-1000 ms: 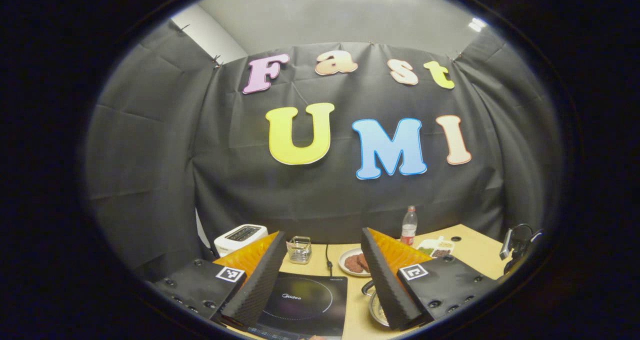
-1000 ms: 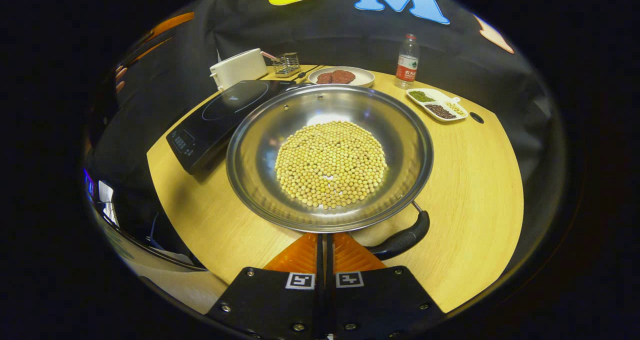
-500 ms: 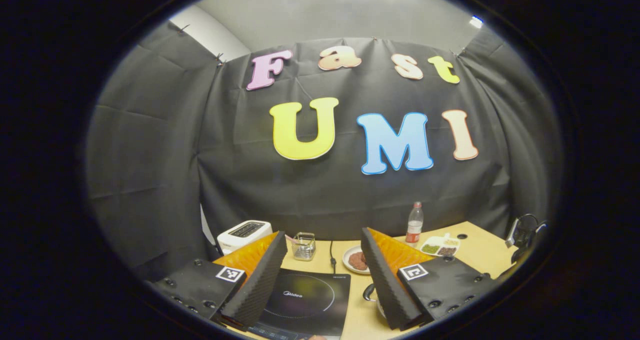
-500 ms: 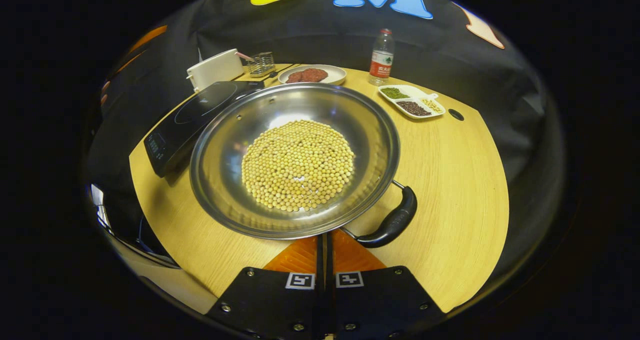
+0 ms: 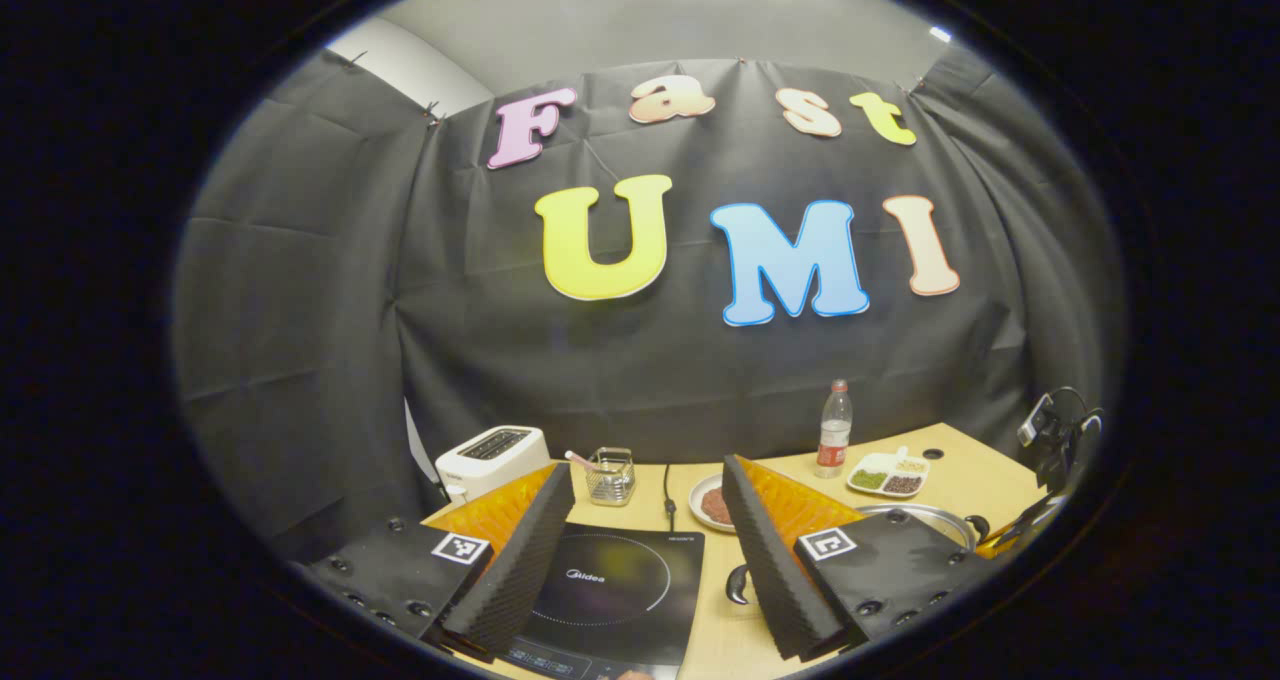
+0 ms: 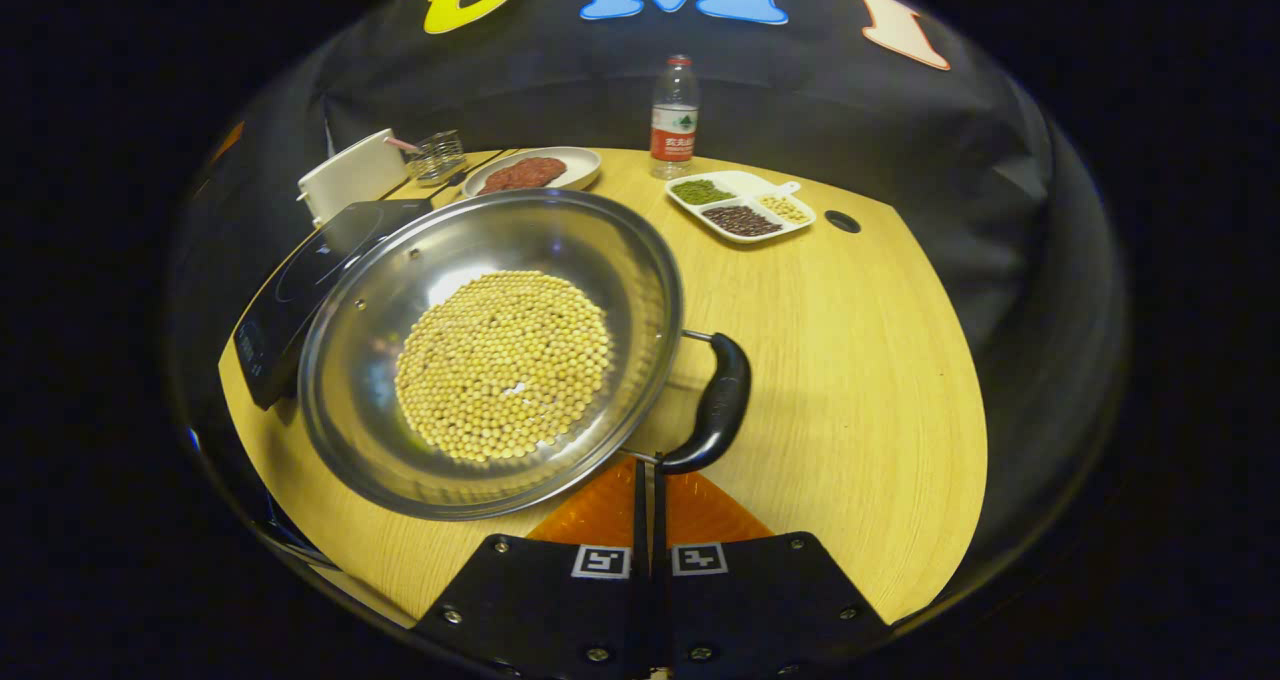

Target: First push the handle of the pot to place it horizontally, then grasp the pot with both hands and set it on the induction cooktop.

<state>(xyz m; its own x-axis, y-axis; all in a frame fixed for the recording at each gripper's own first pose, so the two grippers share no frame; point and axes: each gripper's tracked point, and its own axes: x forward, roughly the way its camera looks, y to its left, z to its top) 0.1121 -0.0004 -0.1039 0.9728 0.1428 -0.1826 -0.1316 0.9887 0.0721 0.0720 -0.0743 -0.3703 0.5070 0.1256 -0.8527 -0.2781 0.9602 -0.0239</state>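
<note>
In the right gripper view a wide steel pot (image 6: pixel 385 285) holding yellow beans (image 6: pixel 500 360) rests on the wooden table. Its black handle (image 6: pixel 718 405) curves off the right side. My right gripper (image 6: pixel 647 468) is shut, and its joined tips touch the near end of that handle. The black induction cooktop (image 6: pixel 300 280) lies left of the pot, partly behind its rim. In the left gripper view my left gripper (image 5: pixel 647 466) is open above the cooktop (image 5: pixel 610 585), holding nothing. The pot's rim (image 5: pixel 925 516) and a second black handle (image 5: pixel 738 586) show beside its right finger.
At the back of the table stand a white toaster (image 6: pixel 350 173), a wire basket (image 6: pixel 438 155), a plate of brown patties (image 6: pixel 530 170), a water bottle (image 6: pixel 675 118) and a divided dish of beans (image 6: pixel 740 205). A hole (image 6: pixel 842 222) is cut in the tabletop.
The pot has turned counter-clockwise and shifted left; its handle swung from the near right to the right side with my shut right gripper against it. The left gripper view now takes in more of the table.
</note>
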